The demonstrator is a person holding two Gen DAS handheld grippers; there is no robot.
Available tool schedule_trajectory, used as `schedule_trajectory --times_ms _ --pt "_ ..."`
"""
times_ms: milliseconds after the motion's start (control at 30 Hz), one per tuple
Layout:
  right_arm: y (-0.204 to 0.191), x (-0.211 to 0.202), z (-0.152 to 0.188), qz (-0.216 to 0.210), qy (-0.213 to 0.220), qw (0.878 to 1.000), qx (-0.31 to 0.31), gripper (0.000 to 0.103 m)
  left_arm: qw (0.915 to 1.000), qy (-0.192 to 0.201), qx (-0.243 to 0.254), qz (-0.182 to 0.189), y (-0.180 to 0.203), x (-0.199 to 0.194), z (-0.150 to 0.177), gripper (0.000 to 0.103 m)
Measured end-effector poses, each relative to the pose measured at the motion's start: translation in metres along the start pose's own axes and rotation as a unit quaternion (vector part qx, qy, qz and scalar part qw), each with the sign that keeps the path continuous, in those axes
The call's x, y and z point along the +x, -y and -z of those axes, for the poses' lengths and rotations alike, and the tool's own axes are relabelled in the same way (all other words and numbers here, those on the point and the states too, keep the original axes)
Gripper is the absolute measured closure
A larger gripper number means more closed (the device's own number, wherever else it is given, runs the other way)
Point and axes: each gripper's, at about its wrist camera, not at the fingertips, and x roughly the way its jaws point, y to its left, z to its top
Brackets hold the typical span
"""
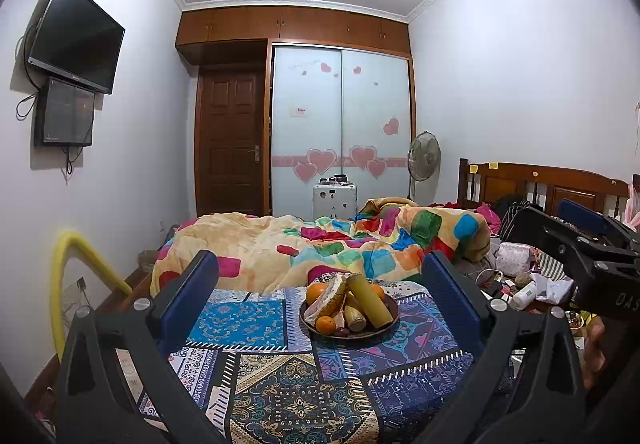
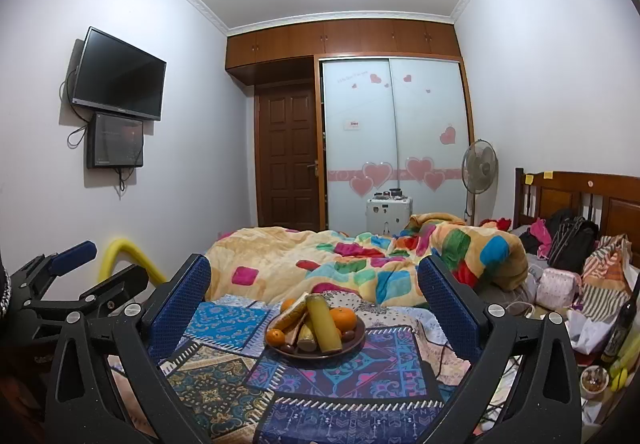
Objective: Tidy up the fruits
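A dark round plate [image 1: 386, 330] [image 2: 358, 340] sits on a patterned cloth [image 1: 280, 376] [image 2: 328, 396]. It holds oranges [image 1: 325, 324] [image 2: 345, 318], a banana [image 1: 334, 302] [image 2: 290, 318], a tall yellow bottle [image 1: 369, 301] [image 2: 325, 328] and small dark fruits [image 1: 342, 332]. My left gripper [image 1: 320, 284] is open and empty, level with and short of the plate. My right gripper [image 2: 314, 284] is open and empty, also short of the plate. Each gripper shows at the edge of the other's view: the right one [image 1: 592, 244] and the left one [image 2: 72, 272].
A bed with a colourful blanket [image 1: 320, 244] [image 2: 360, 260] lies behind the cloth. Bags and clutter [image 2: 568, 276] sit at the right by the headboard, with a dark bottle [image 2: 620, 328]. A yellow tube [image 1: 68, 284] stands at the left. A fan [image 2: 478, 164] and wardrobe are at the back.
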Motion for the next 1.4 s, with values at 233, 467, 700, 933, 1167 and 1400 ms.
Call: schedule_trajectory --times_ms 233,467,700,933,1167,1400 --pt "0.004 0.0 0.0 0.001 -0.004 1.0 0.001 0.0 1.0 -0.002 -0.002 0.003 0.0 0.001 0.001 0.0" --pt "0.004 0.0 0.001 0.001 -0.003 1.0 0.0 0.0 1.0 -0.001 -0.002 0.004 0.0 0.002 0.0 0.0" --pt "0.004 0.0 0.001 0.001 -0.003 1.0 0.001 0.0 1.0 -0.001 -0.001 0.003 0.0 0.003 0.0 0.0" --pt "0.004 0.001 0.002 0.001 -0.005 1.0 0.0 0.0 0.9999 -0.008 -0.006 0.007 -0.002 0.004 -0.001 0.0" --pt "0.005 0.001 0.003 0.001 -0.005 1.0 0.001 0.0 0.9999 -0.009 -0.004 0.008 -0.002 0.006 0.0 0.0" --pt "0.004 0.009 0.011 0.002 -0.014 1.0 0.005 0.0 0.9999 -0.013 -0.003 0.01 -0.001 0.008 0.002 0.0"
